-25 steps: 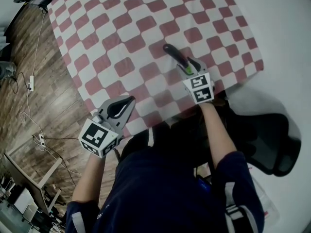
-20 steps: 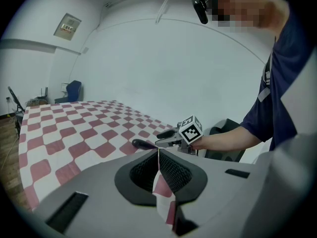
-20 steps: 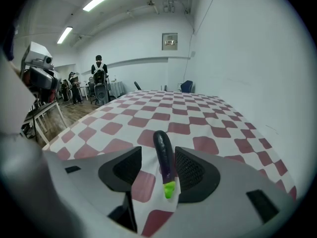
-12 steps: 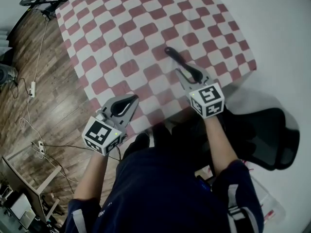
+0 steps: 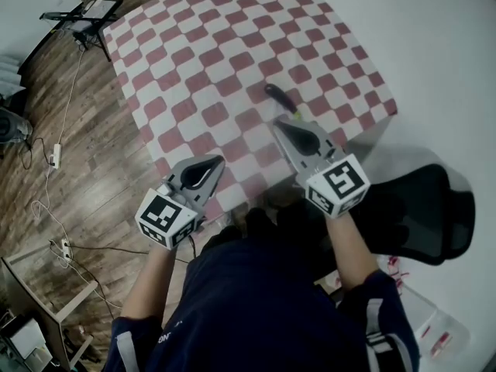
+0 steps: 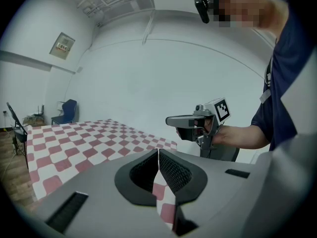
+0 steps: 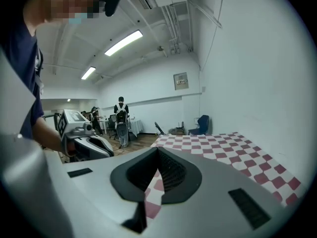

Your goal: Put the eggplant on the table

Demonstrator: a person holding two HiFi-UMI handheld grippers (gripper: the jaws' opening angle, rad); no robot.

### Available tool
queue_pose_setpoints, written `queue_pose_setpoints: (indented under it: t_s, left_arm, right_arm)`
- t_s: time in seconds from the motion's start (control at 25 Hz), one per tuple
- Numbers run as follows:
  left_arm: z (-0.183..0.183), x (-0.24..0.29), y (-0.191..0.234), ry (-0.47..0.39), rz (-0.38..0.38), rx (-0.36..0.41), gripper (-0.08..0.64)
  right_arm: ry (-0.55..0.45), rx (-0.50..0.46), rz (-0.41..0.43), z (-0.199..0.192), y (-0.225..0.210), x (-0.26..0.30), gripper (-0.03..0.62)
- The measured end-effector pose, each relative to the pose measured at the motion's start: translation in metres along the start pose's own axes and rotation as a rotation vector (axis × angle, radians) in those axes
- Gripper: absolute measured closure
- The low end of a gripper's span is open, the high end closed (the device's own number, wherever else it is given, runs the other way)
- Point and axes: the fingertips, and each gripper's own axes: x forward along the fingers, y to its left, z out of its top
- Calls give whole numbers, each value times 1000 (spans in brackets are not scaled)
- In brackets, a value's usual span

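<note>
The dark purple eggplant lies on the table's red-and-white checked cloth, near the front right corner. My right gripper hovers just in front of it, lifted off the cloth, its jaws shut on nothing; the eggplant's near end is hidden behind it. My left gripper hangs over the table's front edge, also shut and empty. In the left gripper view its jaws meet, and the right gripper shows beyond them. The right gripper view shows its own closed jaws and the left gripper.
A black office chair stands at the right of the person. Wooden floor with cables lies left of the table, and a black stand is at the far left corner. People stand far across the room.
The right gripper has drawn back and up from the eggplant and its jaws have closed empty. The eggplant stays on the cloth. The left gripper has risen a little.
</note>
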Motion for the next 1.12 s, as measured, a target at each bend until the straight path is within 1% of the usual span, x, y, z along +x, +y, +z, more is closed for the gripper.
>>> queue_pose_setpoints:
  t_s: [0.12, 0.28, 0.36, 0.48, 0.56, 0.8, 1.12]
  left_arm:
    - [11, -10, 1, -16, 1, -2, 528]
    - [4, -41, -27, -46, -9, 34, 529]
    - [6, -48, -33, -58, -10, 47, 529]
    - [12, -55, -35, -76, -7, 34, 529]
    - [14, -58, -36, -83, -6, 25, 529]
    - [20, -64, -36, -93, -1, 36, 529]
    - [21, -63, -35, -99, 6, 30, 529]
  right_arm:
    - [-37, 15, 25, 22, 18, -6, 575]
    - [-96, 40, 35, 32, 64, -38, 575]
    - [-120, 47, 45, 38, 76, -47, 575]
    - [-140, 61, 70, 46, 87, -52, 577]
    - [-142, 65, 82, 48, 94, -54, 577]
    - [-135, 82, 105, 47, 108, -53, 577]
    - [-106, 87, 133, 34, 121, -46, 577]
